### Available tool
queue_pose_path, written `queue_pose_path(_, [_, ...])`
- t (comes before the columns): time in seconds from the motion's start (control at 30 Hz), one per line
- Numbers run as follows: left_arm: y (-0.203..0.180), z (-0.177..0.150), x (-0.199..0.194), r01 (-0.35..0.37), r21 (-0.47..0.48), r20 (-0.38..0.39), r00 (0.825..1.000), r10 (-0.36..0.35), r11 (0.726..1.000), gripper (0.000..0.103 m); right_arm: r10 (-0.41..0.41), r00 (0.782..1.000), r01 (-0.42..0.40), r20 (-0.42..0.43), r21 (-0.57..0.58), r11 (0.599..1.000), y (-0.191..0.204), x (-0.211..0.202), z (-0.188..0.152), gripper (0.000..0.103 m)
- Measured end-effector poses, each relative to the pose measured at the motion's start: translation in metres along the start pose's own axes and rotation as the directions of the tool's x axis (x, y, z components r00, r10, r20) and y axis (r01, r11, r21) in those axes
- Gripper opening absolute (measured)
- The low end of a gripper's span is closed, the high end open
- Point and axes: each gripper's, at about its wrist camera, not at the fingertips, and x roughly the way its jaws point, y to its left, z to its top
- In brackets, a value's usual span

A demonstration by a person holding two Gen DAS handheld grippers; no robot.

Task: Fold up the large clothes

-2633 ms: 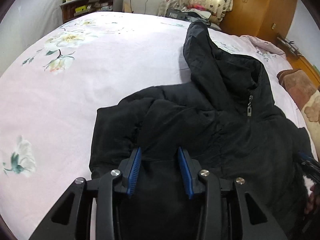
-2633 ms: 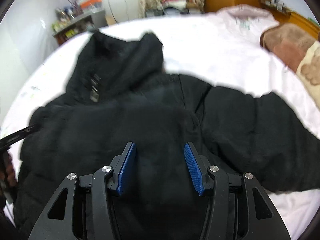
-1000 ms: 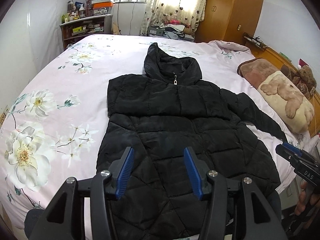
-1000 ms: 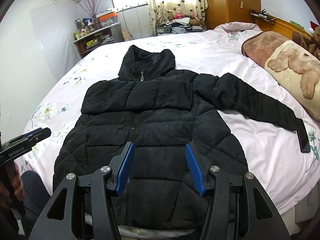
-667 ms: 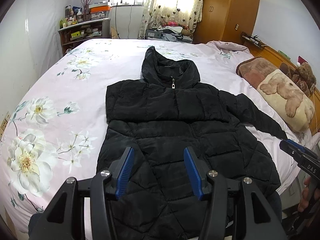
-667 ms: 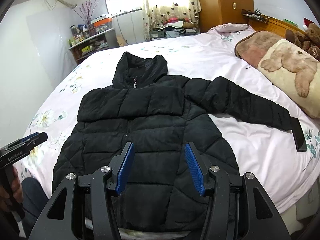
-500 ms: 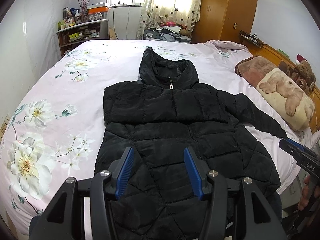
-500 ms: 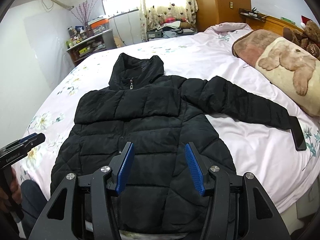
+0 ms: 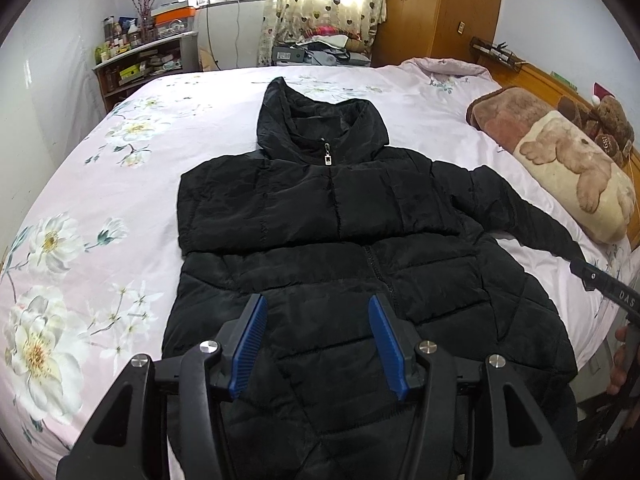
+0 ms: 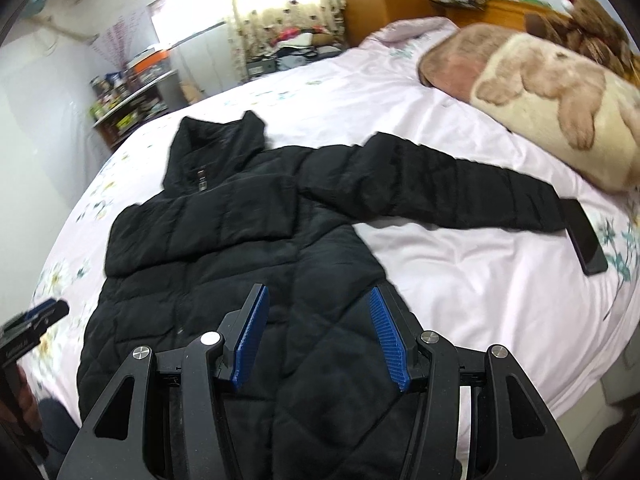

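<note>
A black hooded puffer jacket (image 9: 332, 236) lies front up on the bed, hood pointing away, zip closed. One sleeve is folded across the chest (image 9: 256, 208); the other sleeve (image 10: 448, 192) stretches out to the right. My left gripper (image 9: 318, 342) is open and empty, held above the jacket's hem. My right gripper (image 10: 320, 336) is open and empty, above the hem's right side. The right gripper shows at the right edge of the left wrist view (image 9: 608, 288); the left one shows at the left edge of the right wrist view (image 10: 28, 328).
The bed has a pink floral sheet (image 9: 80, 216). A black phone (image 10: 584, 236) lies by the outstretched cuff. A bear-print pillow (image 9: 576, 168) and a brown blanket (image 9: 504, 108) lie at the right. Shelves (image 9: 140, 64) and a wardrobe (image 9: 436, 12) stand beyond the bed.
Both grippers have pulled back from just over the jacket to a higher, farther view. The jacket, bunched before, now lies spread flat. The right view has swung toward the outstretched sleeve.
</note>
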Motion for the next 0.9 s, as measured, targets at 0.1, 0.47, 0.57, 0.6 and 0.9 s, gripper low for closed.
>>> queue_pose_path(0.1, [-0.003, 0.005, 0.014, -0.004, 0.009, -0.008, 1.000, 0.004, 1.000, 0.058, -0.020, 1.000, 0.020, -0.003, 0.048, 0.999, -0.018, 0.015, 0.006, 0.054])
queue_pose_path(0.47, [0.004, 0.030, 0.076, -0.020, 0.019, -0.026, 0.999, 0.020, 1.000, 0.059, -0.110, 0.991, 0.127, -0.077, 0.288, 0.949, -0.127, 0.107, 0.034, 0.064])
queue_pose_path(0.57, [0.011, 0.034, 0.090, -0.032, 0.006, -0.031, 0.999, 0.033, 0.999, 0.059, -0.118, 0.988, 0.148, -0.103, 0.370, 0.917, -0.165, 0.132, 0.037, 0.064])
queue_pose_path(0.6, [0.013, 0.035, 0.095, -0.035, 0.001, -0.036, 0.999, 0.035, 0.999, 0.059, -0.119, 0.987, 0.151, -0.105, 0.394, 0.907, -0.175, 0.138, 0.037, 0.064])
queue_pose_path(0.9, [0.031, 0.027, 0.125, -0.052, -0.030, -0.089, 0.995, 0.049, 0.998, 0.059, -0.116, 0.992, 0.117, -0.041, 0.609, 0.785, -0.240, 0.169, 0.042, 0.064])
